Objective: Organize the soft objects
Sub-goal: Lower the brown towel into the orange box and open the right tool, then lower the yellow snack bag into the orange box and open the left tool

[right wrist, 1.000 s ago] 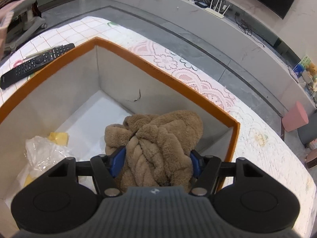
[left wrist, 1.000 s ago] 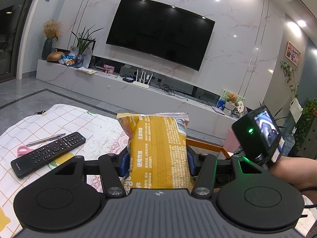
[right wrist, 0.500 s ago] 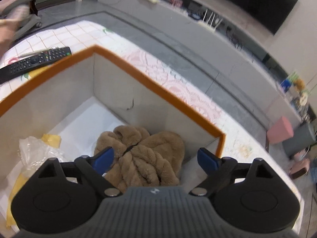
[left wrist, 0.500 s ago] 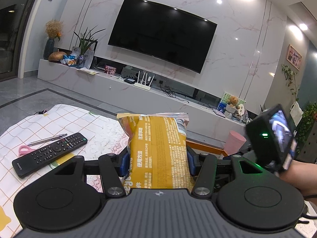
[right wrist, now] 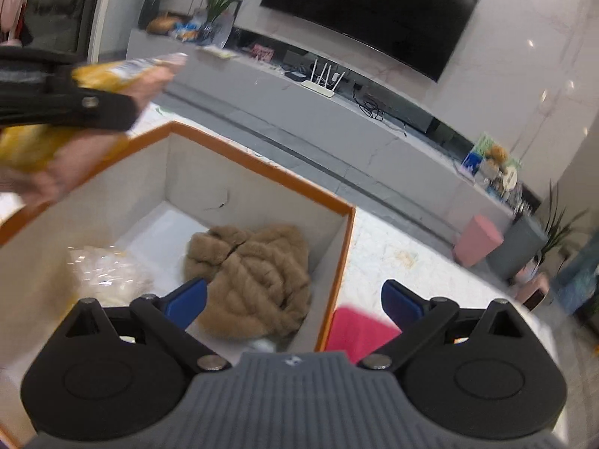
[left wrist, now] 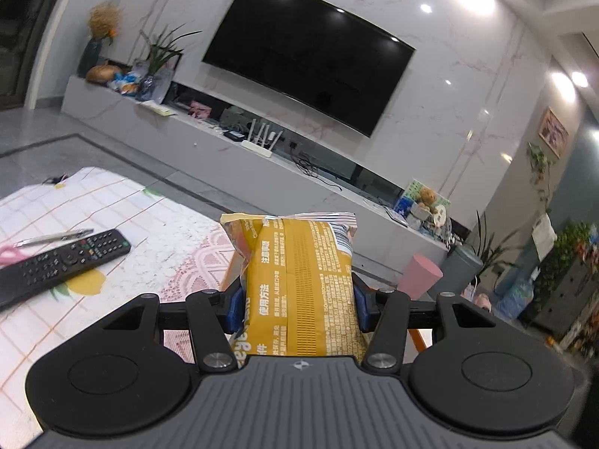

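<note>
A wall-mounted television (left wrist: 307, 56) hangs at twelve o'clock on a pale marble wall (left wrist: 468, 86), above a long grey media console (left wrist: 194, 138). Recessed ceiling lights (left wrist: 426, 8) glare at one o'clock. Grey floor tiles (left wrist: 45, 157) spread at ten o'clock.

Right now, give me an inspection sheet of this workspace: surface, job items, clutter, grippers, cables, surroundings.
Surface: table under a patterned cloth, lace section beside the box.
Job's things: brown plush item lies in the orange-rimmed box, next to a clear plastic bag; yellow snack bag is held.
Clutter: remote control, pen, pink item outside the box.
Grippers: left gripper shut on the snack bag; right gripper jaws opening, nothing between them.
Cables: tangle on the TV bench.
Surroundings: television, router, potted plants.
</note>
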